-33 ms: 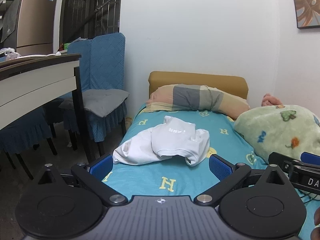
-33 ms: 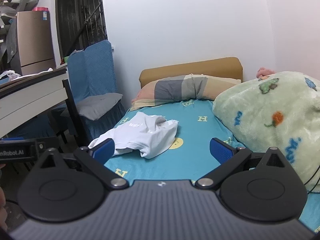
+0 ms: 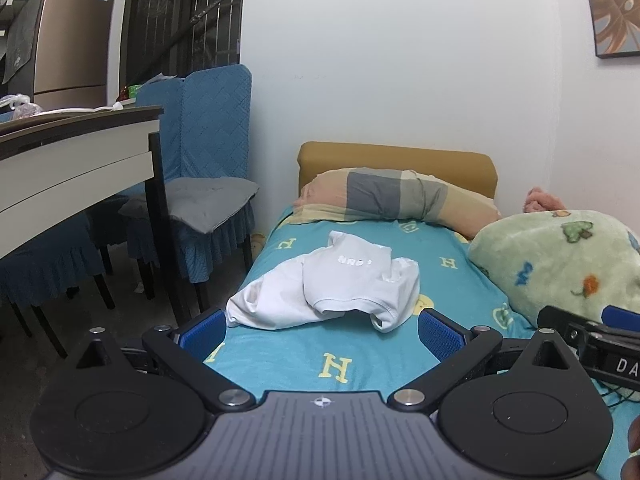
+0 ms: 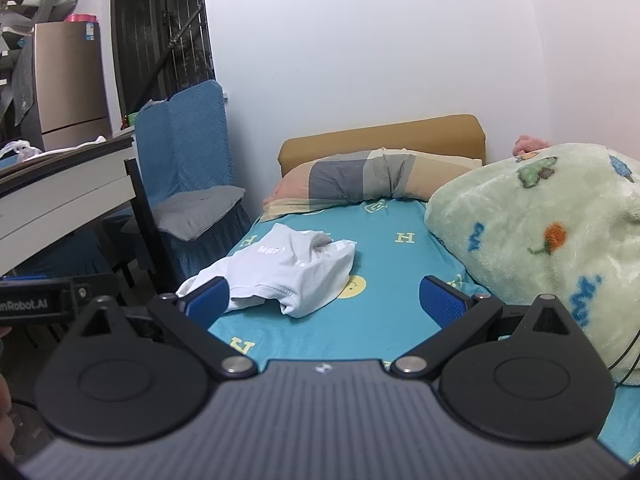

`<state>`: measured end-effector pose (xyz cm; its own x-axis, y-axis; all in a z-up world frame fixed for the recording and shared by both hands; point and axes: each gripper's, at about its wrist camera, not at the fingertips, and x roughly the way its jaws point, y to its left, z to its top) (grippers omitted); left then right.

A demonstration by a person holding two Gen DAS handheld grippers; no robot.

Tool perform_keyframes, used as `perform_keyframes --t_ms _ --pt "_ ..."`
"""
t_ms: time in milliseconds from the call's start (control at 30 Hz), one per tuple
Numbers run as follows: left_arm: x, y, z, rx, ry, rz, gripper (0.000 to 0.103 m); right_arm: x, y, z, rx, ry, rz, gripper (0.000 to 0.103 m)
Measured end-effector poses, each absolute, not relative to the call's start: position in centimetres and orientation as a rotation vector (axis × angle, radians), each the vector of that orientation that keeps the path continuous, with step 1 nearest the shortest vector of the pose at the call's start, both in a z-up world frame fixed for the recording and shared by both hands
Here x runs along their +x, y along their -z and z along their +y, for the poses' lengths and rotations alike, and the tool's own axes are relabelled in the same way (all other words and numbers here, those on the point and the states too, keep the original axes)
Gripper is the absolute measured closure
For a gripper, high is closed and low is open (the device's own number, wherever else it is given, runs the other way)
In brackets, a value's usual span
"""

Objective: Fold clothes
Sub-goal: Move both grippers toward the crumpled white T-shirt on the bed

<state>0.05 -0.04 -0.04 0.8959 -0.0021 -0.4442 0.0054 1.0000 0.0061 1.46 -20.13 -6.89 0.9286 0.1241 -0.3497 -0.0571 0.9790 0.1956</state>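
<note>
A crumpled white garment (image 3: 340,284) with small lettering lies bunched on the teal bed sheet (image 3: 304,352), toward the bed's left edge. My left gripper (image 3: 320,334) hovers just short of it, its blue pads (image 3: 202,334) spread wide with nothing between them. In the right wrist view the same white garment (image 4: 288,268) sits left of centre, partly behind the left blue pad (image 4: 208,300). My right gripper (image 4: 325,301) is also open and empty, over the sheet (image 4: 384,312) in front of the garment.
A plaid pillow (image 3: 392,196) lies at the tan headboard (image 3: 400,156). A bulky green fleece blanket (image 4: 540,240) fills the bed's right side. Left of the bed stand a blue-covered chair (image 3: 208,168) and a white table (image 3: 72,168). The right gripper's black housing (image 3: 600,344) shows at the right edge.
</note>
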Motion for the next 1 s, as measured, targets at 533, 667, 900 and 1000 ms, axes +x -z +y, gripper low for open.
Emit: perform_keyframes --t_ms 533,667,900,1000 --pt "-0.1 0.3 -0.7 0.039 -0.012 0.457 0.000 1.6 7.3 -21.5 0.230 -0.093 0.340 0.000" --pt "0.0 0.3 -0.1 0.021 -0.026 0.463 0.000 1.7 7.3 -21.7 0.234 -0.082 0.342 0.000" --pt "0.0 0.4 -0.7 0.044 -0.023 0.460 0.000 1.5 7.2 -21.5 0.220 -0.086 0.319 0.000" --pt "0.1 0.5 -0.8 0.044 -0.020 0.470 0.000 1.4 7.2 -21.4 0.213 -0.088 0.307 0.000"
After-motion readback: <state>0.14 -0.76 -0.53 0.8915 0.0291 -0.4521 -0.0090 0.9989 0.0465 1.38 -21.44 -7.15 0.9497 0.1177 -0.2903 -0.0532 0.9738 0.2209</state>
